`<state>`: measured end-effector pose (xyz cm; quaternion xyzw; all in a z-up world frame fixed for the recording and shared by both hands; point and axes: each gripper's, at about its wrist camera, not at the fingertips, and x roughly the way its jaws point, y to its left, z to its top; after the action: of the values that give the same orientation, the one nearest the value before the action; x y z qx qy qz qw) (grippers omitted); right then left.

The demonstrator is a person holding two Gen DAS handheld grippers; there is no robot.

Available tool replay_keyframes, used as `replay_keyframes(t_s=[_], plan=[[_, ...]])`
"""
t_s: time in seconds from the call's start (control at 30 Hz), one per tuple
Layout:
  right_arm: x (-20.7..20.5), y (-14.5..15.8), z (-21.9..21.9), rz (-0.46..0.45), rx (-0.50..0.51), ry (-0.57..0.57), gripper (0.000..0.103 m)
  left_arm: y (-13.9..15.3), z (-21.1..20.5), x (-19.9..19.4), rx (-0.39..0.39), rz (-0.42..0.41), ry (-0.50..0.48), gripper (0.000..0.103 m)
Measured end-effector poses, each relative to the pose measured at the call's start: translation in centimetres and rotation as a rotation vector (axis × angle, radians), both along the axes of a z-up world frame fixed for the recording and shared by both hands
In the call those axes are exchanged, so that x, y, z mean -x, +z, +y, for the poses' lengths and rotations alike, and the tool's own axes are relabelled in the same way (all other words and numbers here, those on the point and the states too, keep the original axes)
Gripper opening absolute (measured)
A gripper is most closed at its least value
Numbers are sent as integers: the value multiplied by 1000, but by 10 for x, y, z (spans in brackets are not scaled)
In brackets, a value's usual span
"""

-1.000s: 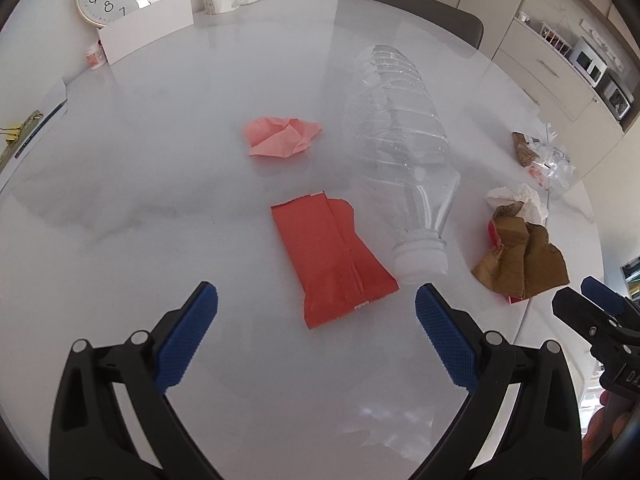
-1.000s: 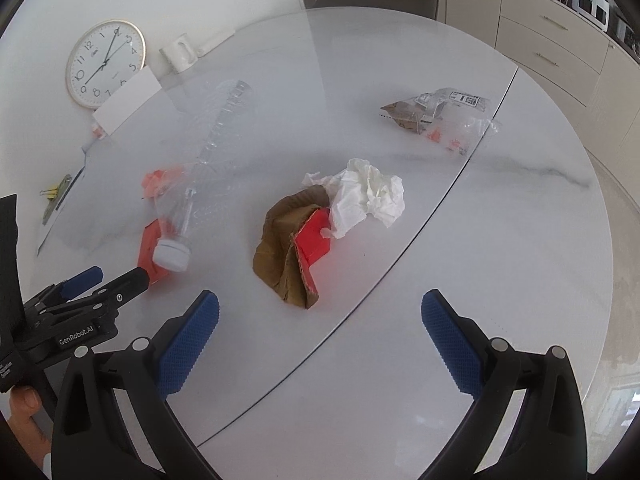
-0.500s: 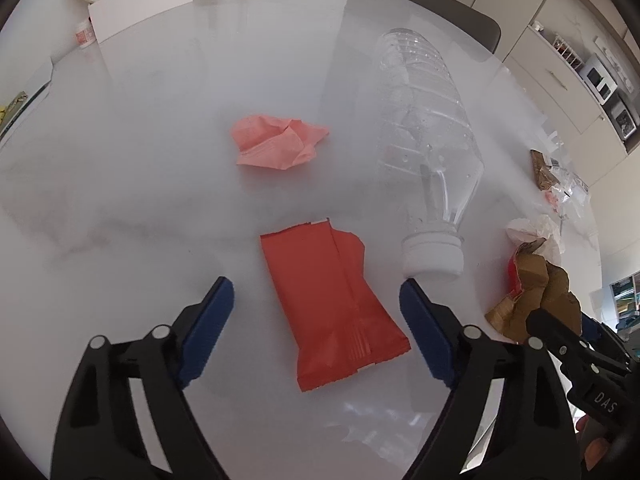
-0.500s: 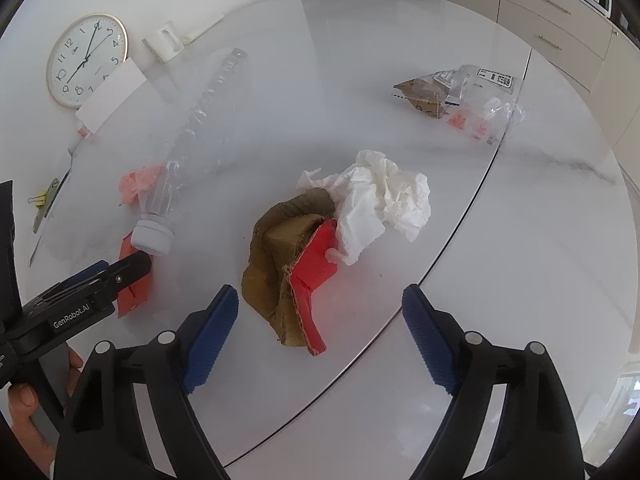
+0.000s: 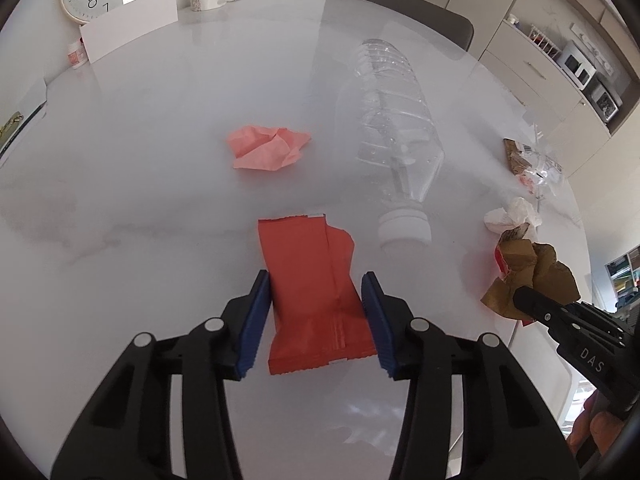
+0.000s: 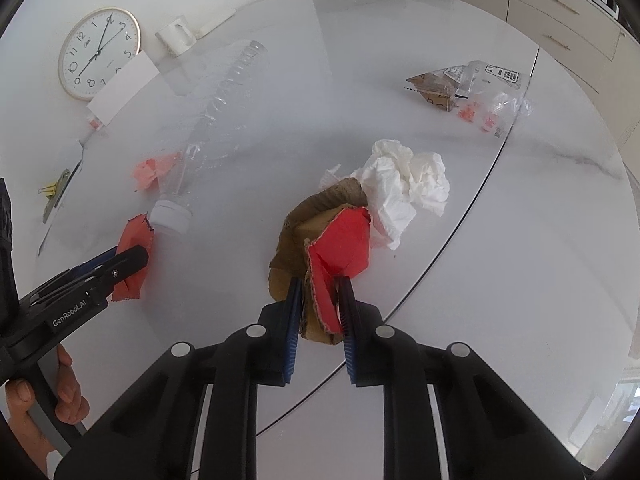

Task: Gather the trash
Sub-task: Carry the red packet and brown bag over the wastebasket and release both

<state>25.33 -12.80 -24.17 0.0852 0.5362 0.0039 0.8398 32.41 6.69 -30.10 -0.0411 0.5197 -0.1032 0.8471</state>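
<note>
Left gripper [image 5: 316, 312] jaws closing, red wrapper [image 5: 312, 288] between them; right gripper [image 6: 320, 320] pinching crumpled cardboard [image 6: 320, 248].

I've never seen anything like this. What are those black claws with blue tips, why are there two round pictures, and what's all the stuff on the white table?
No robot here: a person holds a two-finger claw in each hand, each with a wide-angle camera looking along its fingers, hence two pictures. In the left claw's view, the left gripper is closing around a red wrapper lying flat on the table. In the right claw's view, the right gripper is shut on a crumpled brown and red cardboard piece. Also on the table: an empty clear bottle on its side, a pink paper scrap, a white tissue wad and a clear plastic bag.
</note>
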Motion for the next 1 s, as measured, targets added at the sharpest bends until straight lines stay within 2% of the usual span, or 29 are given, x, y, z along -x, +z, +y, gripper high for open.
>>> replay_keyframes(t_s=[0.17, 0.47, 0.67, 0.8, 1.0], plan=[[23, 13, 2, -10, -28, 19, 20, 14, 4, 28, 9, -8, -30, 46], [95, 47, -7, -23, -54, 54, 19, 43, -10, 111, 17, -10, -131, 46], [157, 71, -24, -28, -42, 114, 20, 63, -44, 167, 41, -12, -212, 46], [197, 80, -41, -17, -52, 147, 20, 75, -73, 212, 23, -29, -276, 46], [252, 86, -79, -3, -67, 190, 20, 72, -124, 274, 32, 11, -317, 46]])
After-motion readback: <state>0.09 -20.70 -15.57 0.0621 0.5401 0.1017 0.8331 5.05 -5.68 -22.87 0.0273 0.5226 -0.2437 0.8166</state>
